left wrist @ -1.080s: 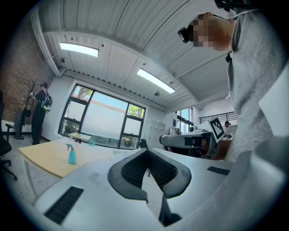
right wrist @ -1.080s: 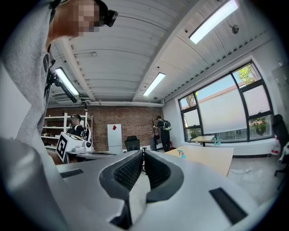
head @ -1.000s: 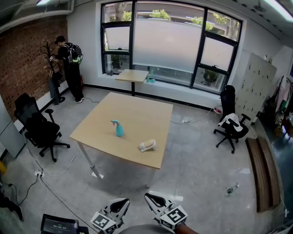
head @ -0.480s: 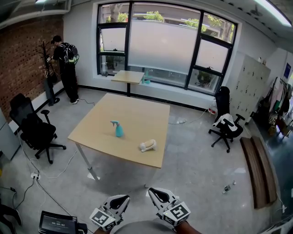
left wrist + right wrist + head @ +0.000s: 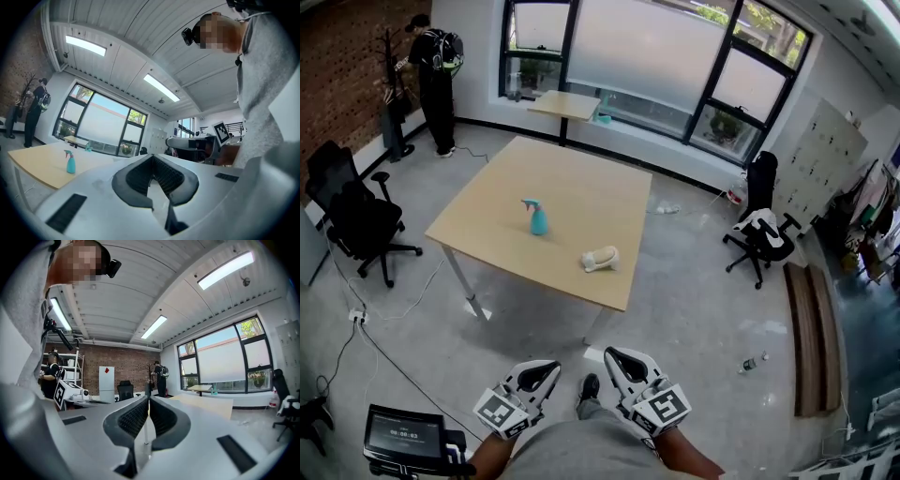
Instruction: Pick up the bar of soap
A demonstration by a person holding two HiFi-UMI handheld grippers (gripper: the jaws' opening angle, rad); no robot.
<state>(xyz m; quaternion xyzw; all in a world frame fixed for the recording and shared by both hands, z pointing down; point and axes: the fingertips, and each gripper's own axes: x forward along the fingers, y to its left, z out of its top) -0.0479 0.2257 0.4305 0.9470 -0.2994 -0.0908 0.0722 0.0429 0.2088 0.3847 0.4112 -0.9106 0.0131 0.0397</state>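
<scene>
1. We carry left tongs [image 5: 542, 374] and right tongs [image 5: 619, 359] pressed together, empty, at our waist, since the table [image 5: 572, 192] is well apart.
2. Bar of soap [image 5: 601, 260] lies near-right on it, right of spray bottle [image 5: 537, 217].

Head view tipped lower, a step nearer the table

The left gripper [image 5: 547, 370] and right gripper [image 5: 614, 356] have climbed from the bottom edge and now show whole, with more of the person's grey top [image 5: 572, 455] behind them. A dark shoe [image 5: 590, 385] has appeared on the floor between them. Ahead of their tips, the table [image 5: 581, 197] looks slightly larger, and the window [image 5: 656, 56] beyond it is now cropped.
</scene>
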